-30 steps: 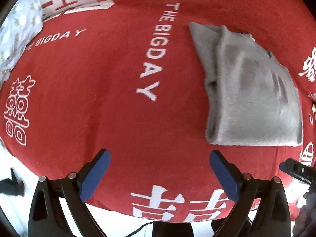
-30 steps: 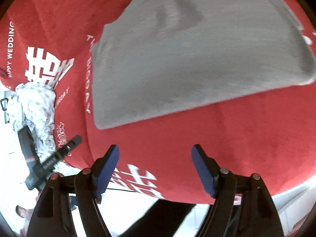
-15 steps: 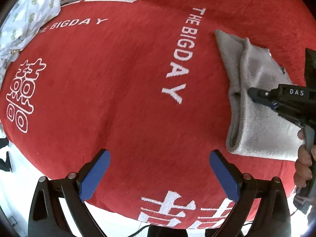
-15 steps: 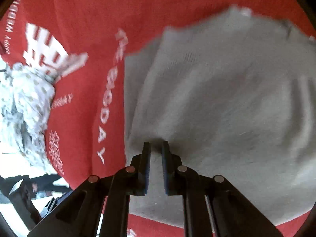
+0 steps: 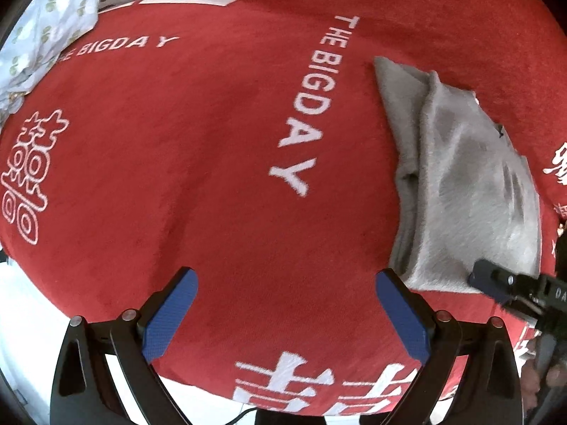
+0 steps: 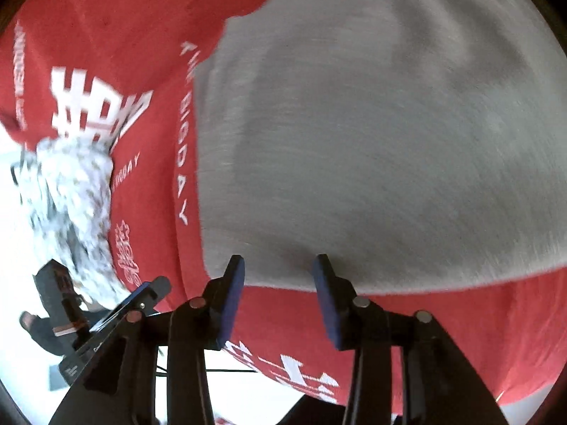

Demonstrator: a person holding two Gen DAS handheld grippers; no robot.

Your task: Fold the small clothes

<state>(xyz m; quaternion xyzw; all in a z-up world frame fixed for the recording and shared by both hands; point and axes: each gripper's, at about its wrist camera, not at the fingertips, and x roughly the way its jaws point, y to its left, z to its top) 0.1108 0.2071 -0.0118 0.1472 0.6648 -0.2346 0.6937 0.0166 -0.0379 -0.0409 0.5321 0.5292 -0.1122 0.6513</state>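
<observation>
With our right gripper (image 6: pixel 280 265) opening at the near edge of the folded grey garment (image 6: pixel 372 134), just ahead of its pads and unpinched, and our left gripper (image 5: pixel 283 304) spread wide over red cloth (image 5: pixel 198 163), we should release cleanly without dragging the fold.

Red cloth (image 5: pixel 212 177) with white lettering "THE BIGDAY" and white Chinese characters. Plain grey folded garment (image 5: pixel 471 191), fuzzy. Pale blue-white fabric (image 5: pixel 49 24) with small green-beige spots at the cloth's edge. Both grippers black with blue pads (image 5: pixel 170 318).
</observation>
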